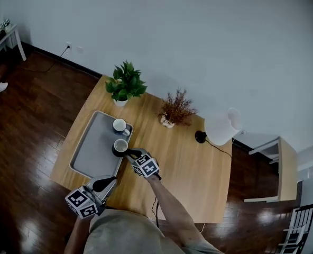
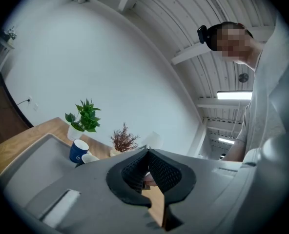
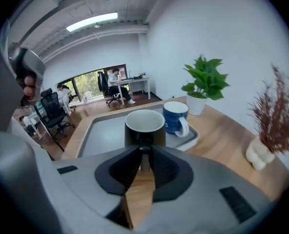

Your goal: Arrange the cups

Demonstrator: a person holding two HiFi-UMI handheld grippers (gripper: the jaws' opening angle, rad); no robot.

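A grey tray (image 1: pixel 90 147) lies on the left part of the wooden table. In it stands a blue cup (image 1: pixel 120 126), white inside. A black cup (image 1: pixel 120 147), also white inside, is at the tray's right rim, and my right gripper (image 1: pixel 132 154) is shut on its handle. The right gripper view shows the black cup (image 3: pixel 144 128) held just past the pads, with the blue cup (image 3: pixel 176 117) behind it over the tray (image 3: pixel 103 133); I cannot tell whether the black cup rests on the tray. My left gripper (image 1: pixel 108 182) hangs shut and empty at the table's front left edge.
A green potted plant (image 1: pixel 126 83), a dried plant in a white pot (image 1: pixel 176 109) and a white lamp (image 1: pixel 221 126) stand along the table's far side. A small side table (image 1: pixel 283 168) is off to the right. Dark wooden floor surrounds the table.
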